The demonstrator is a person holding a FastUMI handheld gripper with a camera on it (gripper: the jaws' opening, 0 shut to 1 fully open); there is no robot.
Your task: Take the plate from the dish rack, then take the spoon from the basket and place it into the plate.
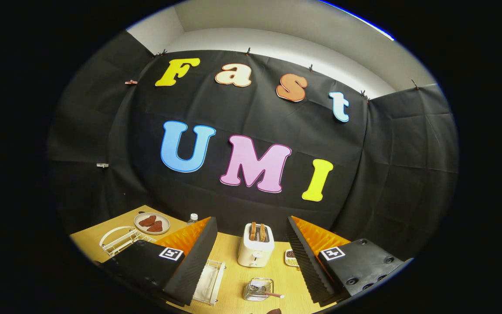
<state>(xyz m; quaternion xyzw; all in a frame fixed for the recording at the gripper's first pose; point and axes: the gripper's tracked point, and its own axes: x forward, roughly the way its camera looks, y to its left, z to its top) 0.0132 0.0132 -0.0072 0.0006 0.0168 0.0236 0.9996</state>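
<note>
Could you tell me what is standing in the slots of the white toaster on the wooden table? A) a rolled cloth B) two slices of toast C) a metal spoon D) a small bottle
B: two brown slices of toast stand upright in the slots of the white toaster, which sits on the wooden table beyond the open gripper.

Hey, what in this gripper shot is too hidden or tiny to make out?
- Clear water bottle: only its cap end clears the finger.
- Small white dish: partly behind the other finger; dark contents too small to identify.
- Wire basket: contents too small to confirm as a spoon.
- Gripper: open, empty.
</note>
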